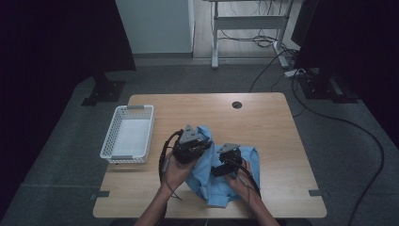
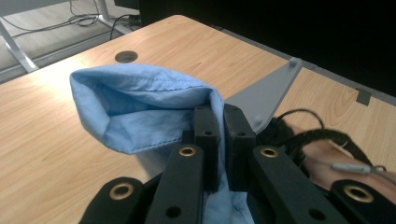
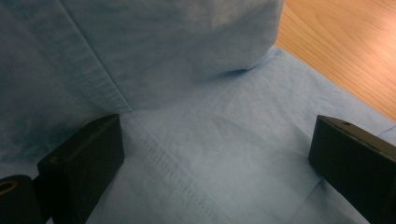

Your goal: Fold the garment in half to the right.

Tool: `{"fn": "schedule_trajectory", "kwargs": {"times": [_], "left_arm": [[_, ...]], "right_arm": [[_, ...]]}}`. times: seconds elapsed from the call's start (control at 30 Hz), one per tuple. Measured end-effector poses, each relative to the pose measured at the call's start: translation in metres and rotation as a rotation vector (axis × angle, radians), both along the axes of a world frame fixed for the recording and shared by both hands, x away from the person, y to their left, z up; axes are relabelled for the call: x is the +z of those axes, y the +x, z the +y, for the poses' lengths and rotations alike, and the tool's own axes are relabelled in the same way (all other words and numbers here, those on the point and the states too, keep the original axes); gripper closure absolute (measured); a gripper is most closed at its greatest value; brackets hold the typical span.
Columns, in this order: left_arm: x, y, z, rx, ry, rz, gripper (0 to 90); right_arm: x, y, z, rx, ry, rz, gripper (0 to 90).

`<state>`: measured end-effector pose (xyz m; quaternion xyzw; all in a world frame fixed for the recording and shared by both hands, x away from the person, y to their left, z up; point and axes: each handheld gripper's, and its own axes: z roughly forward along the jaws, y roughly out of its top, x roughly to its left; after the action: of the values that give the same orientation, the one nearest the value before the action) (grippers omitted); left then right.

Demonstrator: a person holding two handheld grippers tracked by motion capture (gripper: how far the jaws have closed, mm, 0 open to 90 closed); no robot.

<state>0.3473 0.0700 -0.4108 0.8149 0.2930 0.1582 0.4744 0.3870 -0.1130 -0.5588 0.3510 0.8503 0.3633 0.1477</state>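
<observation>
High view: one wooden bench, one white basket at its left, one blue cloth near the front, two tongs over it; left gripper view: left tongs pinching a cloth fold; right gripper view: right tongs spread wide above the cloth.

Table layout: basket left, garment and both grippers near the front edge.

A basket sits on the table at its left side, with a cable hole toward the far edge. Right of the basket lies a crumpled garment (probably a shirt). The left gripper is over its left part, a fold pinched between the jaws; the right gripper hovers over its right part, jaws spread above the cloth.
</observation>
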Motion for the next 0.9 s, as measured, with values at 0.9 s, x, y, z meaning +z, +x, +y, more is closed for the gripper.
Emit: {"fn": "schedule_trajectory", "kwargs": {"times": [0.9], "left_arm": [[-0.01,0.015,-0.025,-0.009,0.102,0.047,85.1]], "right_arm": [[0.014,0.012,-0.112,-0.225,-0.006,-0.01,5.6]]}}
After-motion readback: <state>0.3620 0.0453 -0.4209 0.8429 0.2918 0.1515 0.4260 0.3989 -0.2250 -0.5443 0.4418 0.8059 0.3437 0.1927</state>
